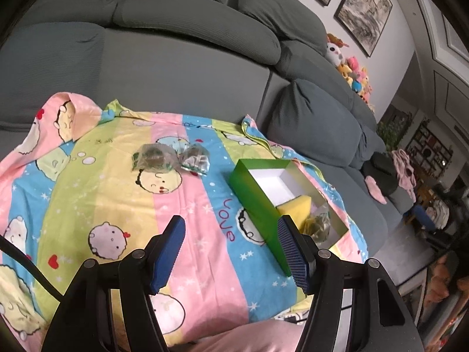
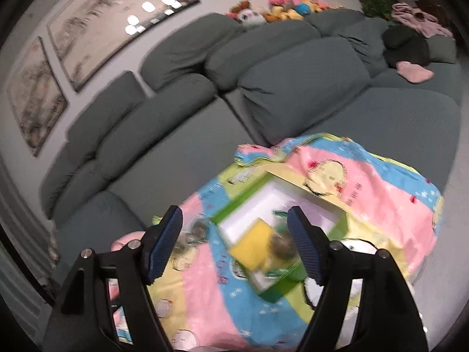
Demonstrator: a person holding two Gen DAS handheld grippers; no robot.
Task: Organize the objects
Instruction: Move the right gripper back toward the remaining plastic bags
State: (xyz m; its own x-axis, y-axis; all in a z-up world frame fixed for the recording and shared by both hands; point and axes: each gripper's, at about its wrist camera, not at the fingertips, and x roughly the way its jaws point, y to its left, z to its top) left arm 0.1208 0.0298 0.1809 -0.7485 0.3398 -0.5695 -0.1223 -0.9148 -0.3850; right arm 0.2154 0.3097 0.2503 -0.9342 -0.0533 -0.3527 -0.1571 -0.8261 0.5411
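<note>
The shallow green cardboard box with a white lining [image 1: 249, 176] sat open on the striped cartoon-print cloth [image 1: 111, 199], ready to collect items. A yellow sponge block [image 1: 296, 205] and one clear plastic packet [image 1: 319, 226] already lay inside it; two more clear packets [image 1: 170, 158] waited left of the box. The left hand-held gripper [image 1: 231, 252] and right hand-held gripper [image 2: 234, 242] were both spread wide, holding nothing.

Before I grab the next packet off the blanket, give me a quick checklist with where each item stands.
1. Left gripper open and empty: ok.
2. Right gripper open and empty: ok.
3. Two packets still on the blanket, unobstructed: ok.
4. Green box open with free space at its far end: ok.
5. Yellow sponge and one packet already inside: ok.
6. Right view sharp enough to aim: not ok, blurred.
</note>
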